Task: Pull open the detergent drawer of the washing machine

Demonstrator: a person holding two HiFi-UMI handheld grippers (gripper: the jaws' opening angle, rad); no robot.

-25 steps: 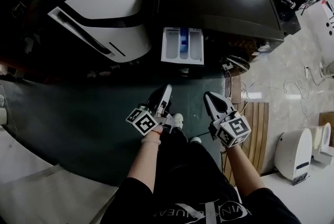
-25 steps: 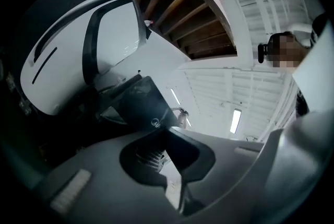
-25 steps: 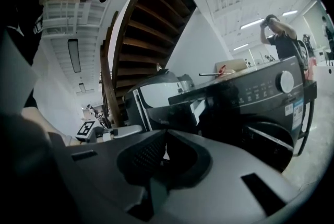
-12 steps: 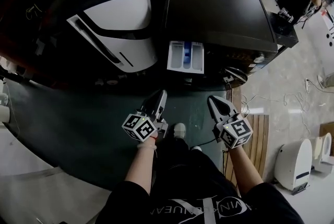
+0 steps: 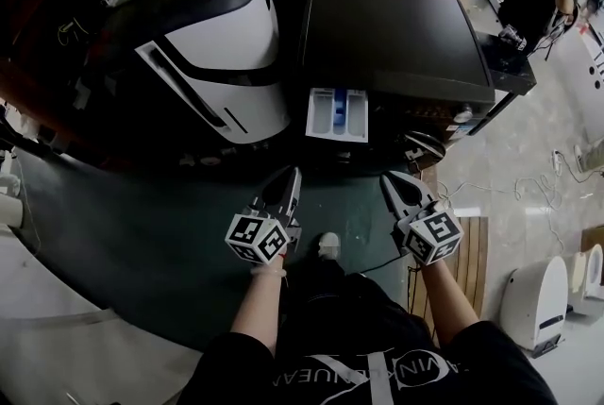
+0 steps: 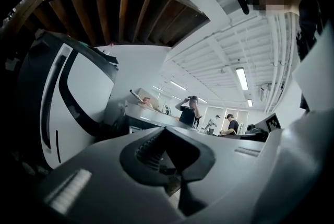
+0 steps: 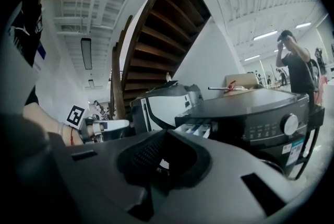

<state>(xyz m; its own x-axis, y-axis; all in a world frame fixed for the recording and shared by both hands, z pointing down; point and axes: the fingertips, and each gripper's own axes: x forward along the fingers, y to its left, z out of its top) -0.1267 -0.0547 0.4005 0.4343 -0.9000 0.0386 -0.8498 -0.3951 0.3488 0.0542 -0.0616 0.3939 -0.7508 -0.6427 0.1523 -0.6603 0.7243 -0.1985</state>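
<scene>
The detergent drawer point(image 5: 337, 114) stands pulled out of the washing machine point(image 5: 392, 35) at the left end of its front. Its long axis runs from the machine straight toward you, compartments facing up. Its left edge is near the white appliance point(image 5: 231, 44). Dark floor mat point(image 5: 142, 224) lies between its front edge and your tongs. Your left gripper point(image 5: 289, 182) and right gripper point(image 5: 394, 186) are each pressed together on nothing, apart from the drawer.

Dark grey washing machine point(image 5: 392, 35), white-and-blue detergent drawer point(image 5: 337, 114).
</scene>
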